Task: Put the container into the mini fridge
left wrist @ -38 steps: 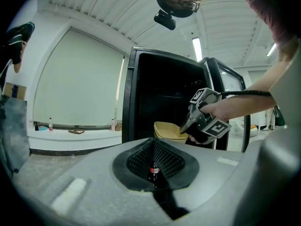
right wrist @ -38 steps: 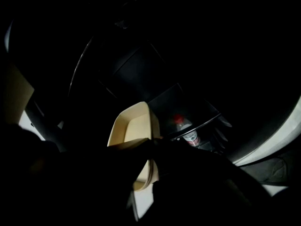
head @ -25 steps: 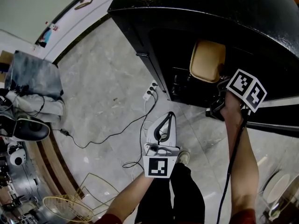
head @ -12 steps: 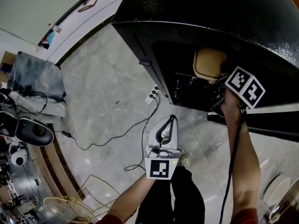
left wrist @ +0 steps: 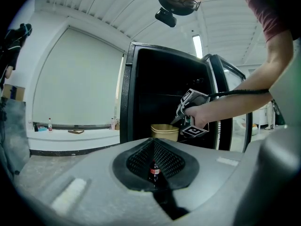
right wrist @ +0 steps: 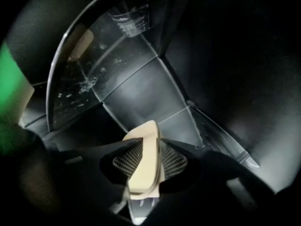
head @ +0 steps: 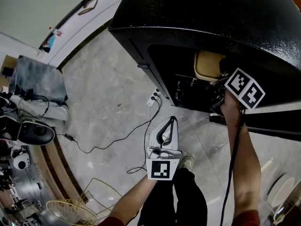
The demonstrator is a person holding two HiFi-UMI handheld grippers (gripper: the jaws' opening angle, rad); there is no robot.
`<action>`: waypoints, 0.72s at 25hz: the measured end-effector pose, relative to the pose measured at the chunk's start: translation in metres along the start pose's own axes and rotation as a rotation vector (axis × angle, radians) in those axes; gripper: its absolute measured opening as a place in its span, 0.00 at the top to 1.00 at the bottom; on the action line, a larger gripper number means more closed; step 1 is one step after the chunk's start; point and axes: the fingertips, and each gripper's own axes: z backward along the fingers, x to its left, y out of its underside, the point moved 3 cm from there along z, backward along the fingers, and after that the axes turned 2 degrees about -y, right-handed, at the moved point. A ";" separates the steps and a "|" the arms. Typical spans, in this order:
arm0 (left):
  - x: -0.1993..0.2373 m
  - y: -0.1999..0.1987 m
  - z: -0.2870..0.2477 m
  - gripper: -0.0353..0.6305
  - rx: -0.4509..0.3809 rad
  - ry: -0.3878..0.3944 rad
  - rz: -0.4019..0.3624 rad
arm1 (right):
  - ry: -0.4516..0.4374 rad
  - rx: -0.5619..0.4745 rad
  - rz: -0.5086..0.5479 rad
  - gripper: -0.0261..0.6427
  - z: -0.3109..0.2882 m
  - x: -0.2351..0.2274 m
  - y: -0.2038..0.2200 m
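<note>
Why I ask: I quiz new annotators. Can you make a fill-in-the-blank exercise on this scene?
1. The right gripper, its jaws opening, has the rim of the tan ____ between them.
2. That thing sits inside the black ____, whose door stands open.
3. The left gripper, down by the person's leg, holds ____.
4. A white power strip lies on the ____ beside the fridge.

Missing words: container; mini fridge; nothing; floor.

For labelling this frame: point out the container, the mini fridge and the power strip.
container (left wrist: 164,133): left gripper view, its front wall.
mini fridge (head: 211,13): head view, its black top.
power strip (head: 153,96): head view, its white body.
</note>
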 end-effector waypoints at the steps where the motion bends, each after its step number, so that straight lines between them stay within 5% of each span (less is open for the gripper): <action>1: 0.000 -0.001 0.001 0.94 0.003 -0.001 0.005 | -0.004 -0.004 -0.003 0.80 0.002 0.001 -0.001; 18: -0.003 -0.035 0.014 0.94 -0.023 -0.006 0.008 | 0.000 -0.009 -0.014 0.79 0.063 -0.003 0.019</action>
